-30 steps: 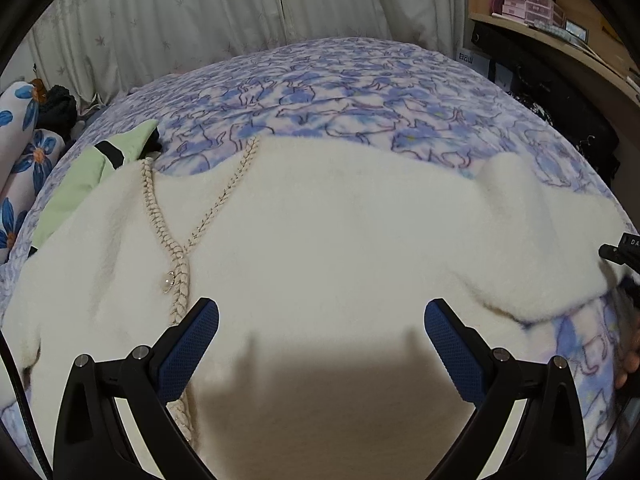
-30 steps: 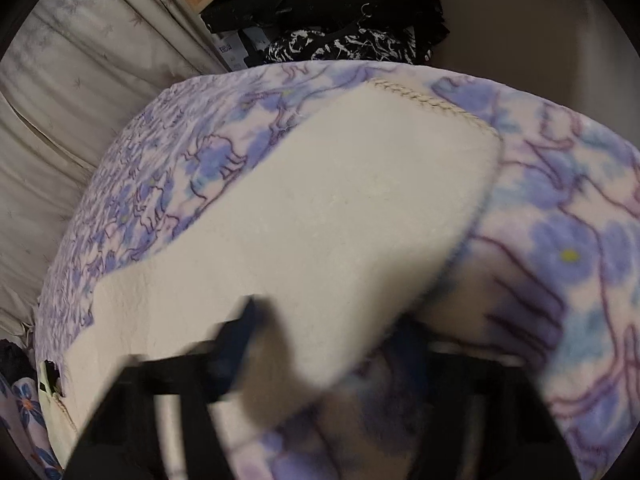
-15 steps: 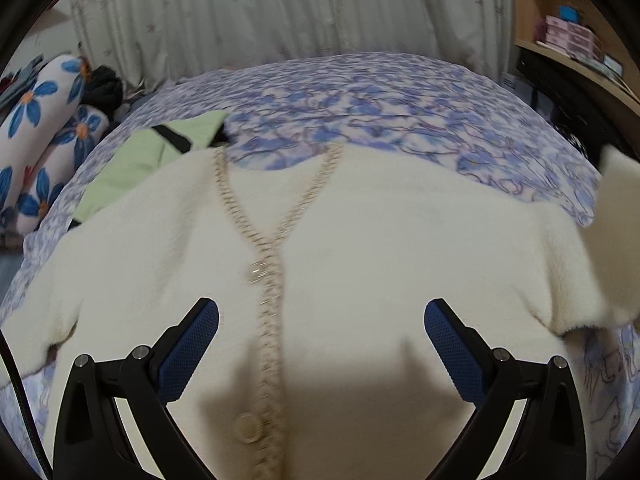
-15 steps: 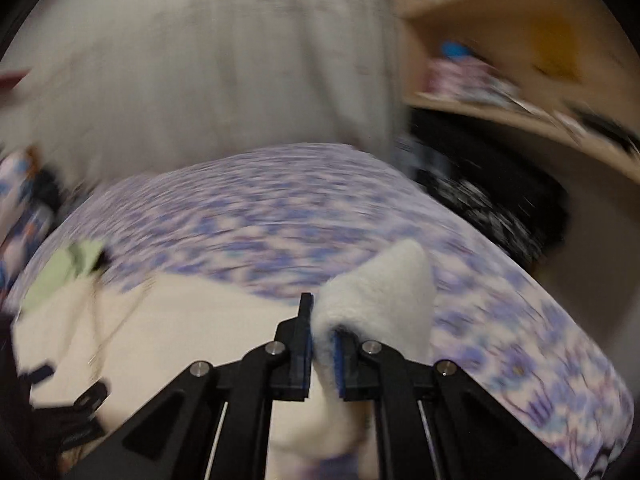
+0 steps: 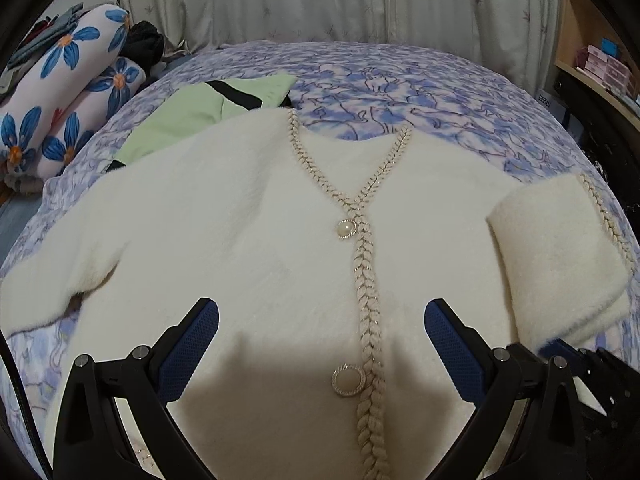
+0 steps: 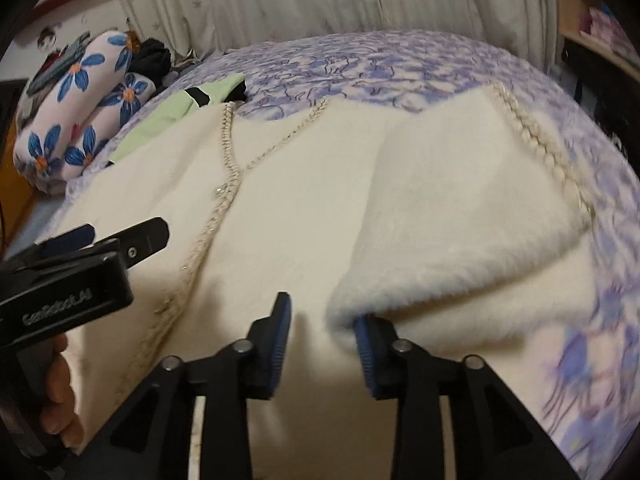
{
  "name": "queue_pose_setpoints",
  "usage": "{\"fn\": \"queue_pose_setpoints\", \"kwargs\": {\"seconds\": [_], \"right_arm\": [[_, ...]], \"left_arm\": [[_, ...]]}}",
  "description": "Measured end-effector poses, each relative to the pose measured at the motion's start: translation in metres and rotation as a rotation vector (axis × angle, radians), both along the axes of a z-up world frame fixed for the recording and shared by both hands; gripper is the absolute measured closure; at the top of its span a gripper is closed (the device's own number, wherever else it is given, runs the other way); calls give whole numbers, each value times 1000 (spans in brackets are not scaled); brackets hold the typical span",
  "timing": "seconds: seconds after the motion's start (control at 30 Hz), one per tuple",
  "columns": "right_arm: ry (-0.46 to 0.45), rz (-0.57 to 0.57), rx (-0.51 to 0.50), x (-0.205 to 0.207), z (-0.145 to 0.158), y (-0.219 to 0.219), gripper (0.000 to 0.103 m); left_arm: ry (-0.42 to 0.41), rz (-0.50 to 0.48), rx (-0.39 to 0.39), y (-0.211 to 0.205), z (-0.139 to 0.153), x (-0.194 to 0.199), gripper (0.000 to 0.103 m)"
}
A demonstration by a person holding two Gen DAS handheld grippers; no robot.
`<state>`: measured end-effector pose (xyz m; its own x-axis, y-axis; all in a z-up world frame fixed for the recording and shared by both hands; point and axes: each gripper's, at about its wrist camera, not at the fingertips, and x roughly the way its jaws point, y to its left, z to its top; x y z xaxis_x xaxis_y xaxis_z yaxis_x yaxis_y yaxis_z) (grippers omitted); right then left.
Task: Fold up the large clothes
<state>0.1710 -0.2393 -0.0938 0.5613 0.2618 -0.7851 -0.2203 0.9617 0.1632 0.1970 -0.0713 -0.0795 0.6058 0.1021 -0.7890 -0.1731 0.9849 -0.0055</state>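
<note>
A fluffy white cardigan [image 5: 248, 216] with a braided trim [image 5: 366, 280] and pearl buttons lies spread face up on the bed. My left gripper [image 5: 320, 340] hovers open over its lower front, with nothing between the fingers. The right sleeve [image 5: 556, 256] is folded inward over the body. In the right wrist view my right gripper [image 6: 322, 340] has its jaws opening. The sleeve's folded edge [image 6: 440, 248] rests beside the right pad, and the pads do not press it. The left gripper [image 6: 116, 238] shows at the left, held by a hand [image 6: 56, 400].
A blue-and-purple patterned blanket [image 5: 400, 80] covers the bed. A light green garment [image 5: 188, 116] lies beyond the cardigan's left shoulder. Flower-print bolsters [image 5: 68, 100] sit at the far left, curtains hang behind, and a shelf [image 5: 600, 64] stands at the right.
The right gripper, shut on the sleeve end half a second ago, carried it over the cardigan body and its jaws have parted. The left gripper shifted sideways, so the button line now sits between its fingers.
</note>
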Motion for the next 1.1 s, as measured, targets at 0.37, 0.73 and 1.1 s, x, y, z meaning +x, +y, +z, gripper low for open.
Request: {"fn": "queue_pose_setpoints", "kwargs": {"seconds": [0.37, 0.73, 1.1], "right_arm": [[-59, -130, 66, -47, 27, -33, 66], [-76, -372, 101, -66, 25, -96, 66], [-14, -420, 164, -71, -6, -117, 66]], "left_arm": [[-2, -109, 5, -32, 8, -17, 1], [-9, -325, 40, -120, 14, -14, 1], [9, -402, 72, -181, 3, 23, 4]]}}
